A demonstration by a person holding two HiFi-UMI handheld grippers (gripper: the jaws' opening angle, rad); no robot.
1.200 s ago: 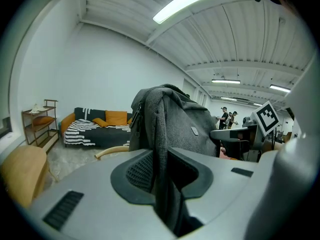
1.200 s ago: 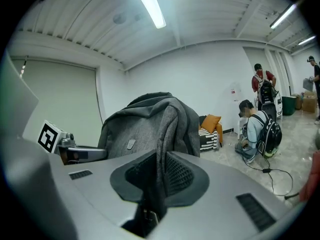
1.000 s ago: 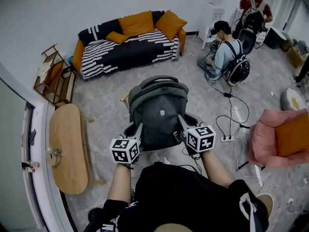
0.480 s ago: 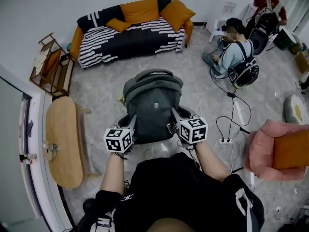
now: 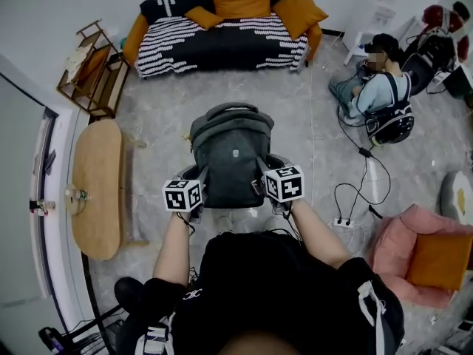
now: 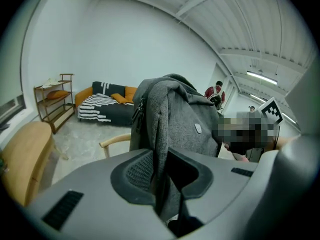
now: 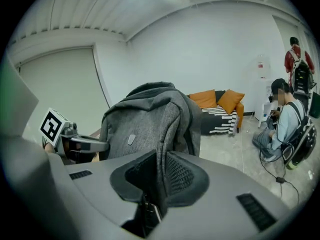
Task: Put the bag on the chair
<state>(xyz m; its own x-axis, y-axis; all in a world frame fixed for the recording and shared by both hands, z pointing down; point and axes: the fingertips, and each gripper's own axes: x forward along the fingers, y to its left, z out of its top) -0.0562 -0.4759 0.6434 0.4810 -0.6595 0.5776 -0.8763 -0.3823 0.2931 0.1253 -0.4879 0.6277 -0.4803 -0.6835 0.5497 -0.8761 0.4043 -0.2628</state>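
Note:
A grey backpack [image 5: 230, 152] stands upright in front of me, held up from both sides. My left gripper [image 5: 200, 180] is shut on a fold of grey fabric at the bag's left edge [image 6: 165, 134]. My right gripper [image 5: 259, 178] is shut on the fabric of its right edge [image 7: 167, 129]. In the left gripper view, a pale wooden chair arm [image 6: 114, 143] shows just behind and below the bag. The bag hides most of the chair in the head view.
A striped sofa [image 5: 222, 32] with orange cushions stands against the far wall. An oval wooden table [image 5: 97, 187] and a wooden shelf [image 5: 92, 65] are to the left. A person [image 5: 380, 95] sits on the floor to the right, near cables, a power strip [image 5: 341, 224] and a pink armchair [image 5: 417, 250].
The head view has swung, so the sofa sits higher in the picture. The bag stays gripped on both sides and has moved slightly up and left in the picture.

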